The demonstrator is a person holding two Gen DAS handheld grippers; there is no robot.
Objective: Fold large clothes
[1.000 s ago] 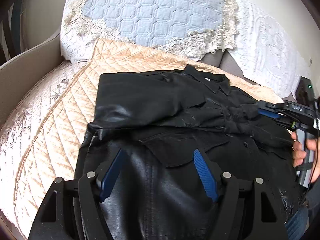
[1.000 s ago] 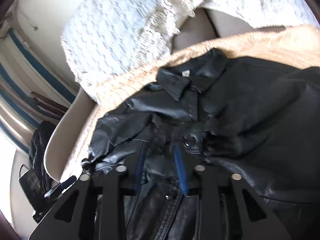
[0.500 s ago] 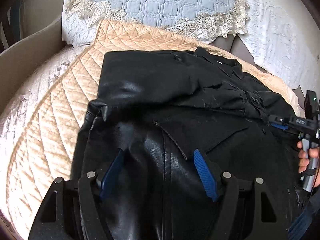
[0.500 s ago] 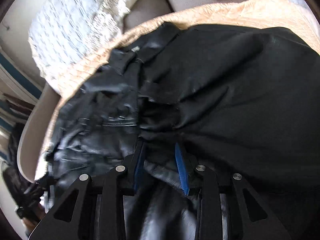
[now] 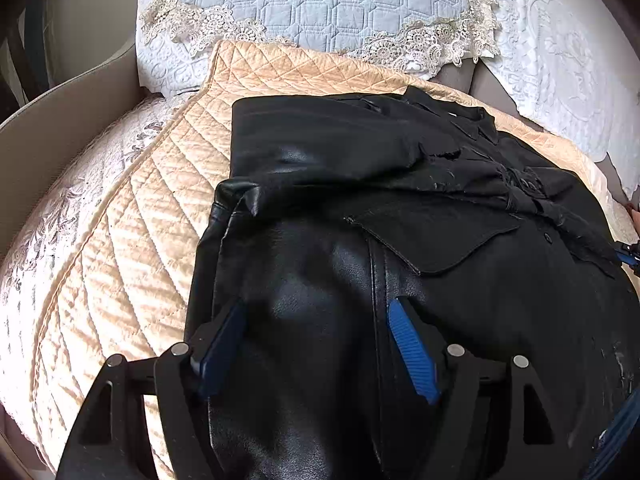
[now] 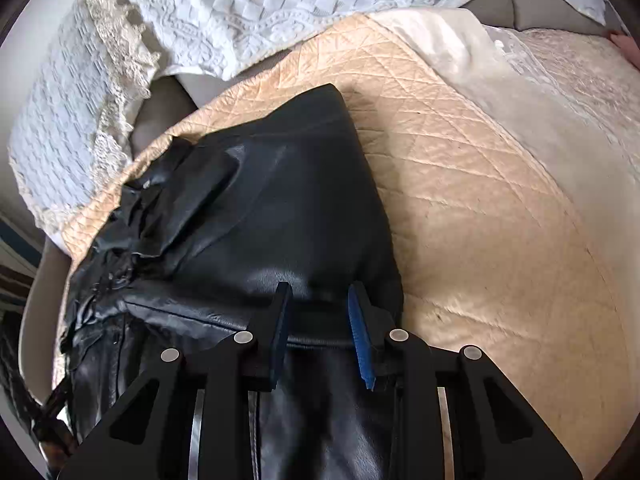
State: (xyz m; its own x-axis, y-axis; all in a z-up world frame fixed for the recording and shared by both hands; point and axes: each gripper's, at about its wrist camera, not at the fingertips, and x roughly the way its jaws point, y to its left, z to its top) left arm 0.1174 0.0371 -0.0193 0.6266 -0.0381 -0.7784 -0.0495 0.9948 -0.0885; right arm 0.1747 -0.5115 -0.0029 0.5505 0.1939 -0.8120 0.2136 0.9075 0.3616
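Two grippers hang over a black leather jacket [image 5: 400, 208] lying partly folded on a peach quilted sofa cover [image 5: 132, 232]. Left gripper [image 5: 316, 320] stands wide apart above the leather. Right gripper [image 6: 320, 300] is narrow and closing at the jacket's folded edge; I cannot tell whether it pinches the leather.

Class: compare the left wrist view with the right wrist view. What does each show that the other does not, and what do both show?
Only the left wrist view shows the blue cushion, the jacket's pocket flap and the left tool, jaws wide.

Only the right wrist view shows the right tool, jaws closing over a jacket fold.

Both show the black jacket on the peach quilt and white lace covers.
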